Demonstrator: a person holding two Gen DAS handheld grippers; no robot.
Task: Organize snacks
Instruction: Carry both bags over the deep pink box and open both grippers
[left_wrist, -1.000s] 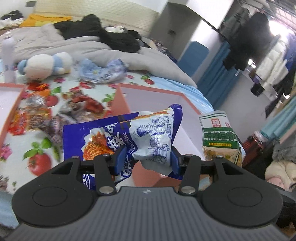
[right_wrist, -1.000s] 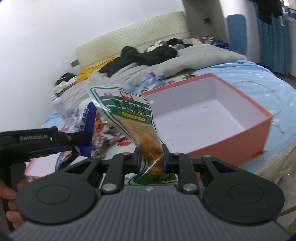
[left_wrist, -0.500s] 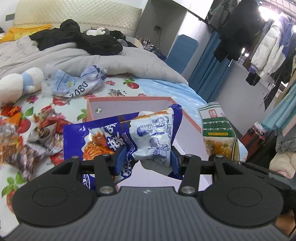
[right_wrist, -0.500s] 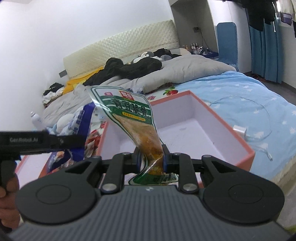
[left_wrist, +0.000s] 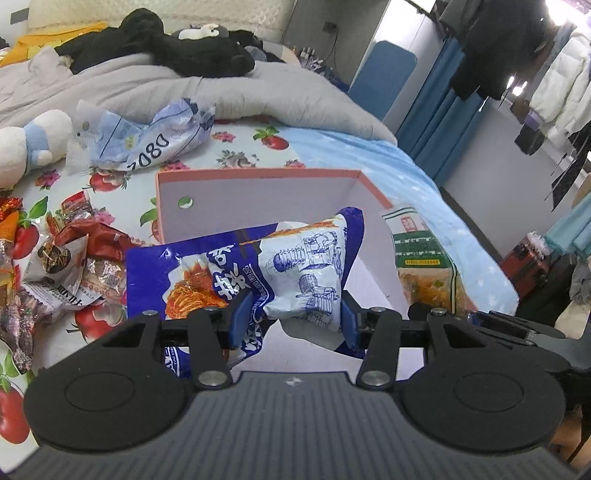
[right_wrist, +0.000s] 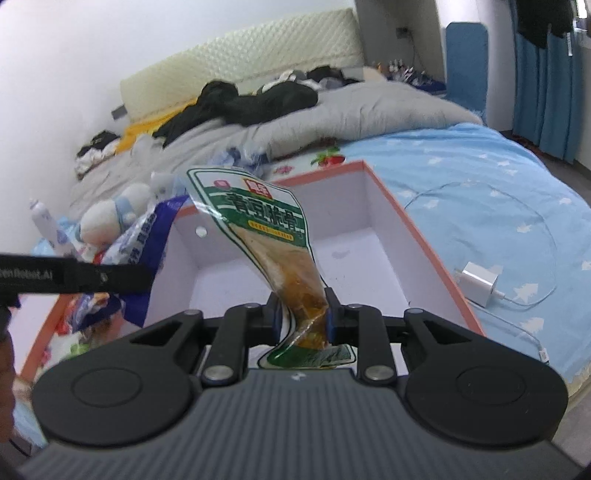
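My left gripper (left_wrist: 291, 317) is shut on a blue and white snack bag (left_wrist: 258, 273) and holds it over the near edge of an open orange box with a white inside (left_wrist: 258, 192). My right gripper (right_wrist: 301, 319) is shut on a green and clear snack pouch (right_wrist: 266, 229), held upright over the same box (right_wrist: 417, 236). The pouch shows at the right in the left wrist view (left_wrist: 421, 262). The blue bag (right_wrist: 144, 236) and the left gripper's arm (right_wrist: 74, 277) show at the left in the right wrist view.
A pile of loose snack packets (left_wrist: 55, 258) lies on the fruit-print sheet left of the box. A plush toy (left_wrist: 26, 144), a crumpled bag (left_wrist: 147, 136) and a grey duvet (left_wrist: 258, 88) lie behind. A white charger with cable (right_wrist: 478, 282) lies right of the box.
Both grippers have moved forward and to the right with their bags, from beside the box to over it. The snack pile has slid to the left of the view.
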